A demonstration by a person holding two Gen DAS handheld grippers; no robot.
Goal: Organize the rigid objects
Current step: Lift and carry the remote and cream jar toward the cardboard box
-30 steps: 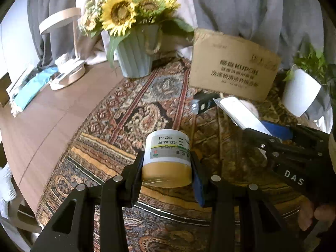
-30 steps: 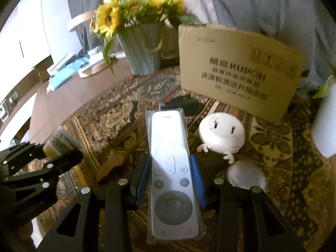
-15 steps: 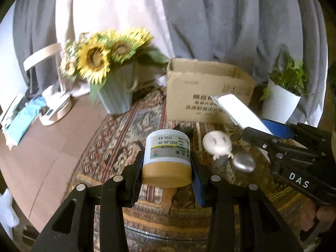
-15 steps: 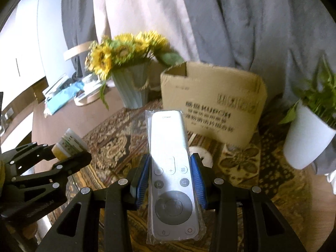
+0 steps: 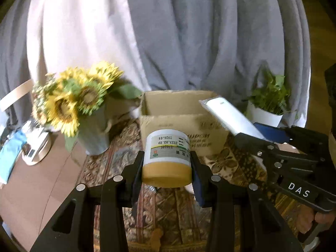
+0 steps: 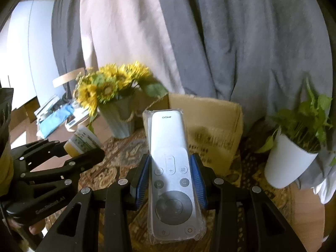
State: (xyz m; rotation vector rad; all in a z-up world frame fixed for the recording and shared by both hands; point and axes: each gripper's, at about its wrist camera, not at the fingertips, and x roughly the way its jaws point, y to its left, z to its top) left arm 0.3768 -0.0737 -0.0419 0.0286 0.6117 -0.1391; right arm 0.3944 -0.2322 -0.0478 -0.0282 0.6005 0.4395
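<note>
My left gripper point(image 5: 167, 163) is shut on a small jar point(image 5: 167, 157) with a white label and a tan lid, held in the air above the patterned rug point(image 5: 105, 166). My right gripper point(image 6: 171, 168) is shut on a white remote in a clear plastic sleeve point(image 6: 170, 168), also lifted. An open cardboard box point(image 5: 180, 113) stands straight ahead of both; it also shows in the right wrist view point(image 6: 212, 126). The remote point(image 5: 226, 113) and right gripper show at the right of the left wrist view, and the jar point(image 6: 82, 140) at the left of the right wrist view.
A vase of sunflowers point(image 5: 79, 113) stands left of the box, and a white pot with a green plant point(image 6: 294, 153) to its right. Grey and pale curtains hang behind. A lamp base and blue items point(image 5: 31, 147) lie on the wooden table at the far left.
Both grippers have risen and tilted up with their loads. The box opening now shows, and the small white items on the rug have dropped out of view.
</note>
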